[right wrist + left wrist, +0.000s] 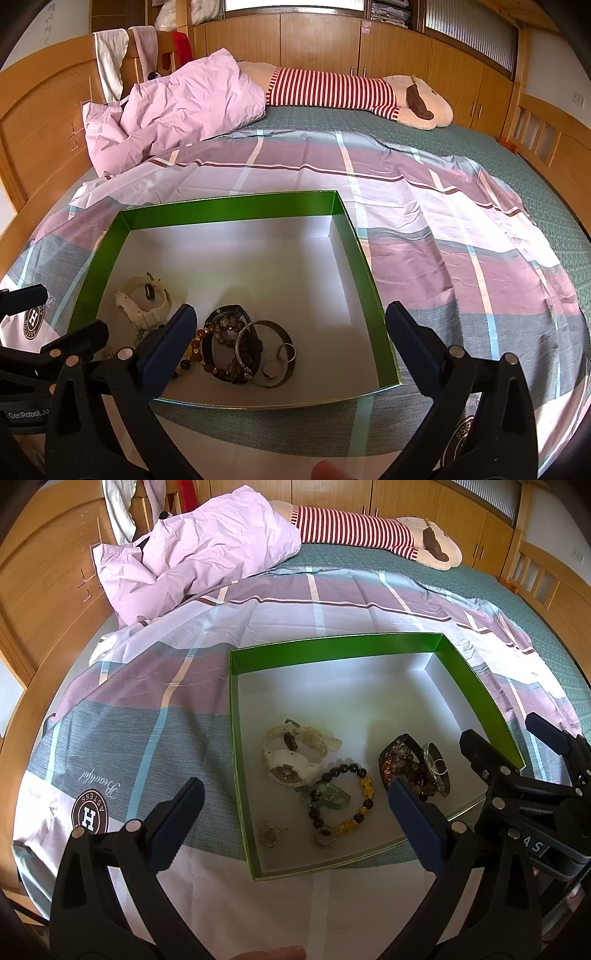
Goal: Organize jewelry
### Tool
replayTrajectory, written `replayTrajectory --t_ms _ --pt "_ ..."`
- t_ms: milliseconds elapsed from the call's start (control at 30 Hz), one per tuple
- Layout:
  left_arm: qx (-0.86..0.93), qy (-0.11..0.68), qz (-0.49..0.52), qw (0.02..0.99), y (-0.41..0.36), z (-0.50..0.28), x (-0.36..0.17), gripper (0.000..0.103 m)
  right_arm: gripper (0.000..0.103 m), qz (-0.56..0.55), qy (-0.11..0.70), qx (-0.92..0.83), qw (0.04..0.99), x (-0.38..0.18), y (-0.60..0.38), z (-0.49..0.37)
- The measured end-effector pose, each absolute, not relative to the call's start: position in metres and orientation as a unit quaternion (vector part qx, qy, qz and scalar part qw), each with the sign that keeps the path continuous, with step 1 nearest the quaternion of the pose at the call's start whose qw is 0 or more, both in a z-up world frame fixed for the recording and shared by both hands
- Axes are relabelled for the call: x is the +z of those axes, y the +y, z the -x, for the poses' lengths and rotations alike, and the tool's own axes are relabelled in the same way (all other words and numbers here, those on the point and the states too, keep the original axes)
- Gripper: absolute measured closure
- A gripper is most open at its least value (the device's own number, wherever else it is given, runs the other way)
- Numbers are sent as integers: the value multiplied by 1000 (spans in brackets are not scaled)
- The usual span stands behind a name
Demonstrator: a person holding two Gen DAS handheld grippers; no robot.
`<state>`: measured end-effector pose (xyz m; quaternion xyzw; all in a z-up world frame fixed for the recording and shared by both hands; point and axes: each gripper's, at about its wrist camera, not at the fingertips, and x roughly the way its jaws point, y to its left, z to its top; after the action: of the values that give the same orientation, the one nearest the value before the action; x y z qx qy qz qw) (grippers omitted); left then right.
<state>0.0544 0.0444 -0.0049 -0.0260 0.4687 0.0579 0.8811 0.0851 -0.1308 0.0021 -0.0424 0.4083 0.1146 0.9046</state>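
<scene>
A green box with a white floor [332,646] [229,206] lies on the bedspread. In it lie a white watch [291,753] [142,302], a dark and yellow bead bracelet [354,797], a black watch with brown beads [406,764] [229,343], a metal bangle [273,354], rings and a small charm [271,832]. My left gripper [295,805] is open and empty above the box's near left corner. My right gripper [291,332] is open and empty above the box's near right part; it also shows at the right of the left wrist view [517,771].
The box lies on a plaid pink, grey and white bedspread [147,709] [461,258]. A crumpled pink quilt [207,542] [177,107] and a striped plush toy [369,531] [351,92] lie at the far side. Wooden bed frame and cabinets surround the bed.
</scene>
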Motion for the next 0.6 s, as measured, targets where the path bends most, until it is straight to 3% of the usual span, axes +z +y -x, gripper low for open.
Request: replayTrajectory --t_ms 600 --pt "59 471 23 880 47 -54 -7 4 3 41 412 114 903 -1 -130 -85"
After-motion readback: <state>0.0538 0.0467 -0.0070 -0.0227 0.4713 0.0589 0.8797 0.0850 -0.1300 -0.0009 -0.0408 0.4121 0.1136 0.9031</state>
